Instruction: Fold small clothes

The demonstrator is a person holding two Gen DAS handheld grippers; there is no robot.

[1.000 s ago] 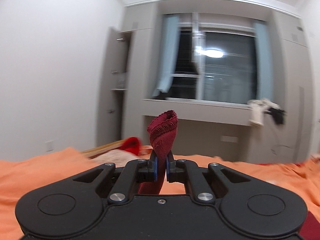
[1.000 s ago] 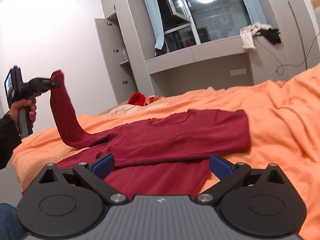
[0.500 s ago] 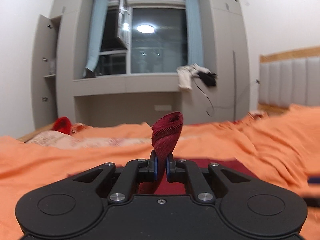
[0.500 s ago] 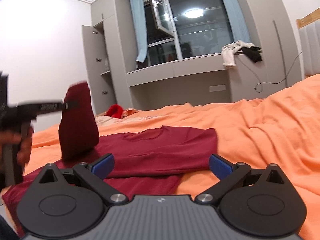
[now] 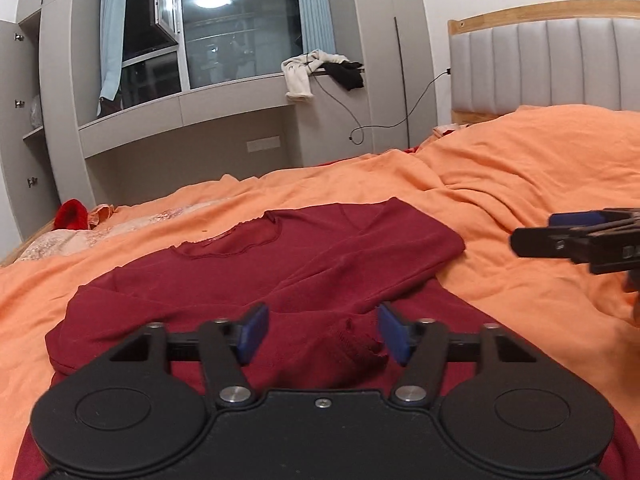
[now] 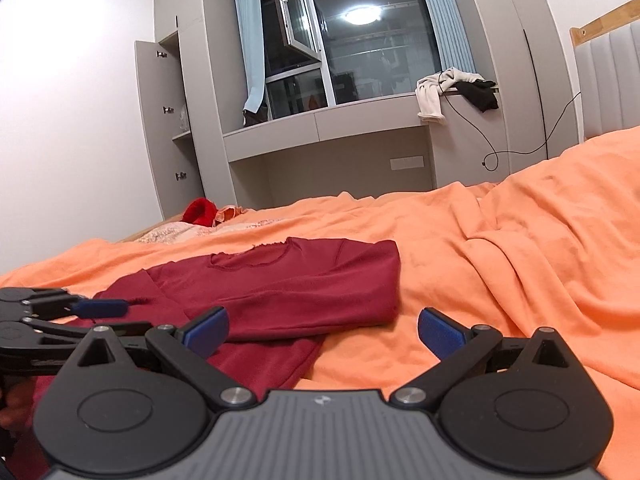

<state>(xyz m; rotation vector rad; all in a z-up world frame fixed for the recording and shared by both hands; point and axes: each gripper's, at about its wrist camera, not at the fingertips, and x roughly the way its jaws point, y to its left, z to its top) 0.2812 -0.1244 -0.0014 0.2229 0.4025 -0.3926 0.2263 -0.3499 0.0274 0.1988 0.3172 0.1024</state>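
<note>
Left wrist view: red top [image 5: 304, 264] lies flat on the orange bed [image 5: 520, 184], neckline toward the window; both sleeves look folded in across the body, cuff [image 5: 360, 340] lying between the pads; left tool [image 5: 319, 332] low over the near part of the top, tilted slightly down, jaws opening, cuff between them but not pinched, so nothing held; right tool [image 5: 576, 236] comes in from the right edge over bare bed, side-on, well apart from the top.

Right wrist view: right tool [image 6: 322, 330] hovers level and low over the top's near right edge and the bed, jaws spread wide, nothing between them; left tool [image 6: 100, 308] at left, just above the top's left side, one blue pad showing; part of a hand [image 6: 16, 404] at the lower left corner.

Progress, my guess: sleeves done, about midway; left to do is folding the body lengthwise hem to neck, then tidying.
</note>
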